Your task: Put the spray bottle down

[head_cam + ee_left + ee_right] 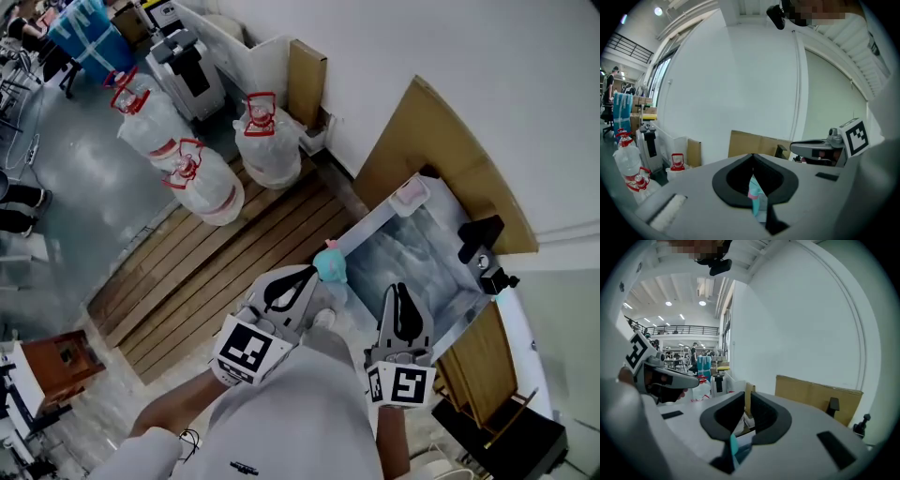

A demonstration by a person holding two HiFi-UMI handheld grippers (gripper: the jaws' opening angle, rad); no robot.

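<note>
The spray bottle has a teal head and a clear body. It stands upright at the near left end of the shiny table, between my two grippers and lower than both. My left gripper hangs just left of the bottle's head, its jaw tips touching and nothing clamped. In the left gripper view the bottle shows through the gap behind the closed tips. My right gripper is shut and empty to the bottle's right. A strip of the teal bottle shows low between its jaws.
A black clamp stand sits at the table's far right. Cardboard sheets lean on the white wall behind it. Three water jugs with red caps stand on a wooden slat pallet to the left.
</note>
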